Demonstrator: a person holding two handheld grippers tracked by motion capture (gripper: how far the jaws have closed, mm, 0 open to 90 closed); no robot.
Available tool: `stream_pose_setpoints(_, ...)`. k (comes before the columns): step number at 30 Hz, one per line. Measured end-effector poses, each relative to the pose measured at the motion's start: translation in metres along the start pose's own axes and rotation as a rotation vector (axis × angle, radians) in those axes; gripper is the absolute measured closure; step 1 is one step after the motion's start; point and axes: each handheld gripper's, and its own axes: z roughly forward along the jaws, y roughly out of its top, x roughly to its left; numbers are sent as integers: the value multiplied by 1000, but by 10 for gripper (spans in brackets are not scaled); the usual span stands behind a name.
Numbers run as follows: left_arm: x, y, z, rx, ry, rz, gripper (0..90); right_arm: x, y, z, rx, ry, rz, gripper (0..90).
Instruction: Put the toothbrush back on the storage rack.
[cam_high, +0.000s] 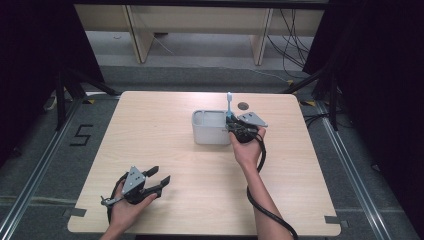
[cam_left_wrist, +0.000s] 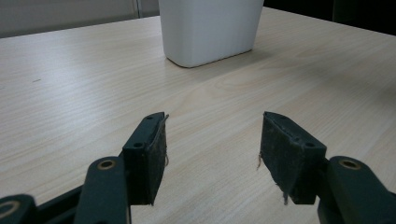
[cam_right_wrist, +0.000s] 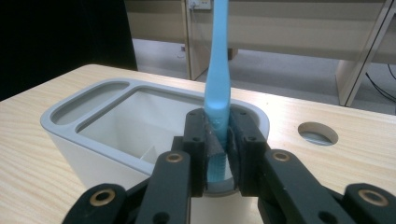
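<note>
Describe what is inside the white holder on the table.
The white holder shows a thin divider wall and bare interior. The right gripper and its blue toothbrush cover the near corner.

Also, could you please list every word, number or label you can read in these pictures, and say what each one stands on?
"5": a black numeral marked on the grey floor, left of the light wooden table in the high view.
White rectangular plastic holder: no readable lettering on it.
Light blue plastic toothbrush: no print legible on its handle.
Small plate on the wooden furniture behind: too blurred to read.

light blue toothbrush (cam_right_wrist: 218, 70), pale grey holder (cam_right_wrist: 93, 121), light woodgrain table (cam_high: 160, 145), black tool pads (cam_left_wrist: 154, 154).
</note>
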Motion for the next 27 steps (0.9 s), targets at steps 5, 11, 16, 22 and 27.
stream_pose_setpoints(5, 0, 0, 0, 0, -1, -2, 405, 2, 0, -1, -1, -10, -5, 762)
stream_pose_setpoints(11, 0, 0, 0, 1, 0, 1, 406, 0, 2, -3, 0, -2, -14, 677)
stream_pose_setpoints(16, 0, 0, 1, -10, -6, -1, 406, 0, 3, -6, 6, -5, 8, 644)
stream_pose_setpoints(22, 0, 0, 1, -10, -5, -1, 406, 0, 7, -13, 0, 1, 11, 603)
stream_pose_setpoints(27, 0, 0, 1, -6, -5, 2, 406, 0, 8, -18, -4, -1, -3, 590)
